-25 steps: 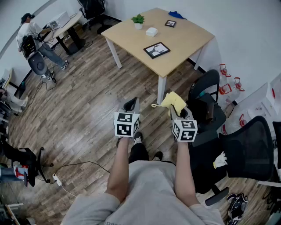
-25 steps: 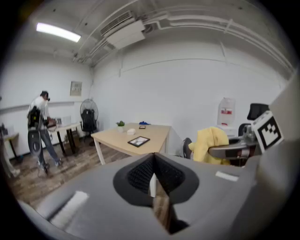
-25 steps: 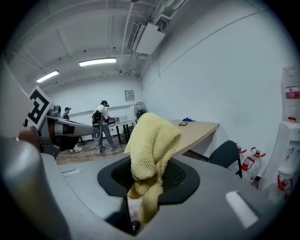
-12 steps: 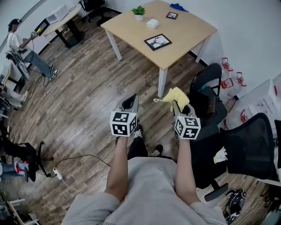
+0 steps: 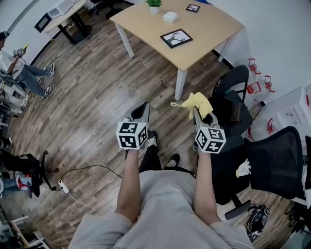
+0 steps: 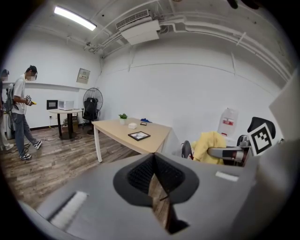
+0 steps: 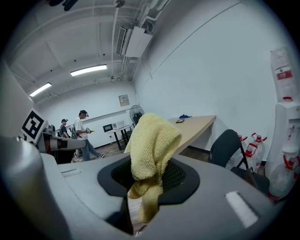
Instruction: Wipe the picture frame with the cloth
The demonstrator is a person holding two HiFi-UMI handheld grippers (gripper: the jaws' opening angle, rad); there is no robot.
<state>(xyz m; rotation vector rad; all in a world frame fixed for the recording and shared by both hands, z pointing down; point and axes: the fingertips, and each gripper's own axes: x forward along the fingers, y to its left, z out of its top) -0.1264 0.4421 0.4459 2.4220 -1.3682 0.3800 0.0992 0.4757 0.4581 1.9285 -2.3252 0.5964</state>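
Observation:
A black picture frame (image 5: 176,38) lies flat on the light wooden table (image 5: 204,39), far ahead of both grippers; it also shows small in the left gripper view as the picture frame (image 6: 139,136). My right gripper (image 5: 198,113) is shut on a yellow cloth (image 5: 196,103), which bunches up over its jaws as the cloth (image 7: 151,149). My left gripper (image 5: 141,111) is shut with nothing in it, held over the wooden floor. Both grippers are held out in front of the person's body, well short of the table.
A small plant (image 5: 154,3), a white box (image 5: 169,16) and a second small frame (image 5: 193,8) stand farther back on the table. Black office chairs (image 5: 232,97) are at the right. Another desk (image 5: 58,12) and a person (image 5: 19,68) are at the far left.
The view has swung toward the table; the table now sits higher in the frame. Both grippers keep their hold and spacing, and the cloth stays in the right one.

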